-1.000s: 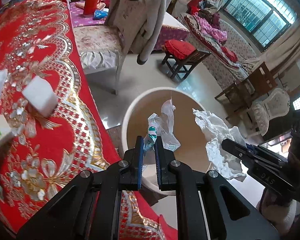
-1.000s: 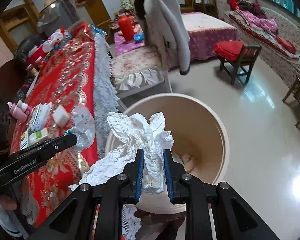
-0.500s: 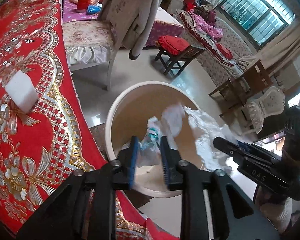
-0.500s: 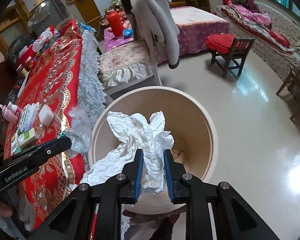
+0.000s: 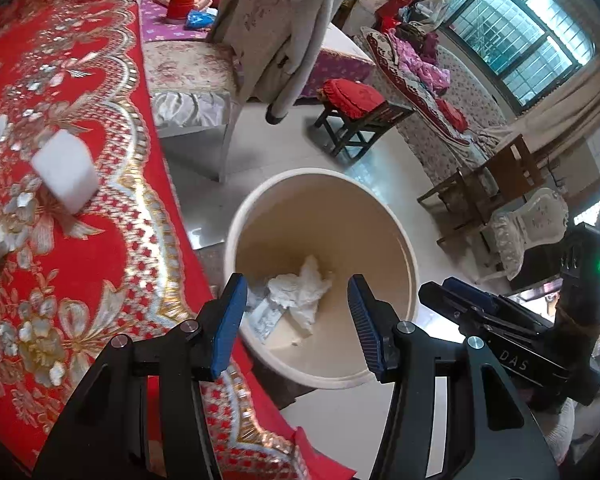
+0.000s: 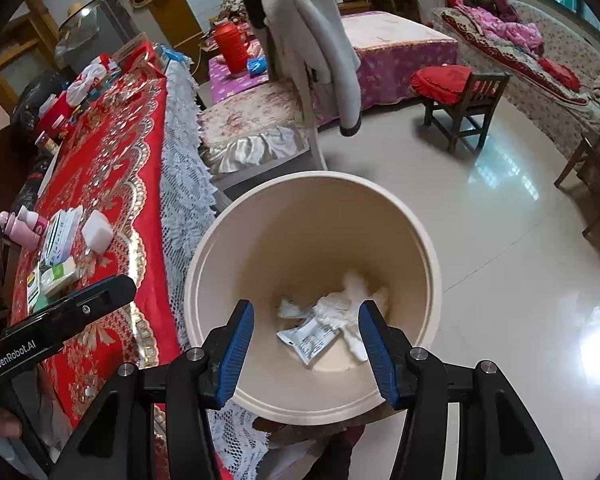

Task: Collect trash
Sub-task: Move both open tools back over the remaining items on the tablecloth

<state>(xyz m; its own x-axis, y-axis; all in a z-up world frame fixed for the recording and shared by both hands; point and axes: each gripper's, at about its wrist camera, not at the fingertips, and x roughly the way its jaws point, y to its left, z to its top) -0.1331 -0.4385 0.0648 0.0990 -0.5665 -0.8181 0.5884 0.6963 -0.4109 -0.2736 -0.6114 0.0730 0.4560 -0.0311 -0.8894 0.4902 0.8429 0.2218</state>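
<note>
A cream round bin (image 5: pixel 396 216) (image 6: pixel 204 256) stands on the floor beside the red-clothed table (image 5: pixel 60 128) (image 6: pixel 112 152). At its bottom lie crumpled white paper (image 5: pixel 300 294) (image 6: pixel 350 304) and a clear plastic wrapper (image 5: pixel 266 316) (image 6: pixel 308 338). My left gripper (image 5: pixel 296 320) is open and empty above the bin's near side. My right gripper (image 6: pixel 306 344) is open and empty above the bin. The right gripper also shows in the left wrist view (image 5: pixel 456 300), and the left one in the right wrist view (image 6: pixel 108 288).
On the table lie a white block (image 5: pixel 66 168) (image 6: pixel 97 231), small boxes (image 6: pixel 60 272) and pink bottles (image 6: pixel 22 224). A chair with a grey coat (image 6: pixel 312 48) stands behind the bin. A stool with a red cushion (image 6: pixel 456 88) and tiled floor lie beyond.
Both grippers have opened. The plastic wrapper left the left gripper and the crumpled paper left the right one; both now lie at the bottom of the bin.
</note>
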